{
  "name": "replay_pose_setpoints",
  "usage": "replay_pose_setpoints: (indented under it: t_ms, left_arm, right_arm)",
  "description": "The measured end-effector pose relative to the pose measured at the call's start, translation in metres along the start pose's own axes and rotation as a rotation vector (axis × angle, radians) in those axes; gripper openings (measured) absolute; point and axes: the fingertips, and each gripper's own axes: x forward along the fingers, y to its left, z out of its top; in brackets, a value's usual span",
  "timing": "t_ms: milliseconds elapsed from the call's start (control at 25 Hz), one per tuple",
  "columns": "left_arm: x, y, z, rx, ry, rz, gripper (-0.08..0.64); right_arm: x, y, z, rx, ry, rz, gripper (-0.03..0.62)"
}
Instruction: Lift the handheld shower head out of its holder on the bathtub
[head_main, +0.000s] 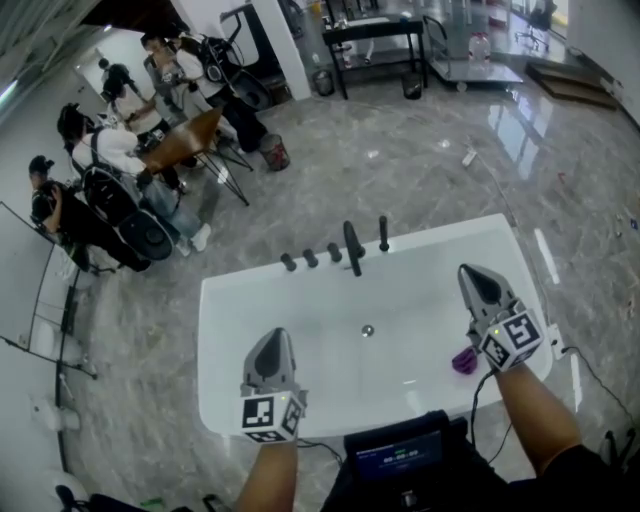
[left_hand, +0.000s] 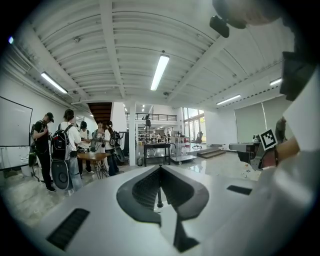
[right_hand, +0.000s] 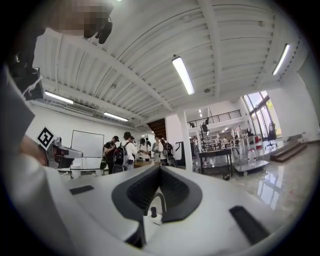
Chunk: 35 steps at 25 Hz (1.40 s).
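Observation:
The handheld shower head (head_main: 383, 233) stands upright as a slim dark rod in its holder on the far rim of the white bathtub (head_main: 230, 300). Beside it are a dark spout (head_main: 352, 247) and three dark knobs (head_main: 311, 258). My left gripper (head_main: 272, 345) is over the tub's near left part, jaws shut and holding nothing. My right gripper (head_main: 478, 280) is over the tub's right side, also shut with nothing in it. A thin dark upright fixture (left_hand: 159, 192) shows beyond the left gripper (left_hand: 160, 170). The curved spout (right_hand: 160, 199) shows beyond the right gripper (right_hand: 160, 170).
A drain (head_main: 367, 330) sits in the tub floor. A dark screen device (head_main: 395, 455) is at the tub's near rim by my body. Several people with backpacks stand round a table (head_main: 185, 140) at the far left. Polished stone floor surrounds the tub.

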Motion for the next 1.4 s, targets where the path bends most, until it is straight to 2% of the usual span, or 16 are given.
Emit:
replay_pose_setpoints:
  t_ms: [320,800,1400]
  left_arm:
    - [0.038,0.013,-0.018,-0.002,0.025,0.012,0.008]
    - [0.105,0.010,-0.057,0.014,0.054,-0.019,0.008]
    - [0.165,0.024,-0.103,-0.032,0.092,-0.005,0.008]
  right_arm:
    - [0.047,-0.016,-0.022,0.074,0.023,0.010,0.003]
    - [0.115,-0.045,-0.086,0.087,0.110,0.015,0.003]
    - [0.172,-0.061,-0.151,0.108,0.176,0.013,0.003]
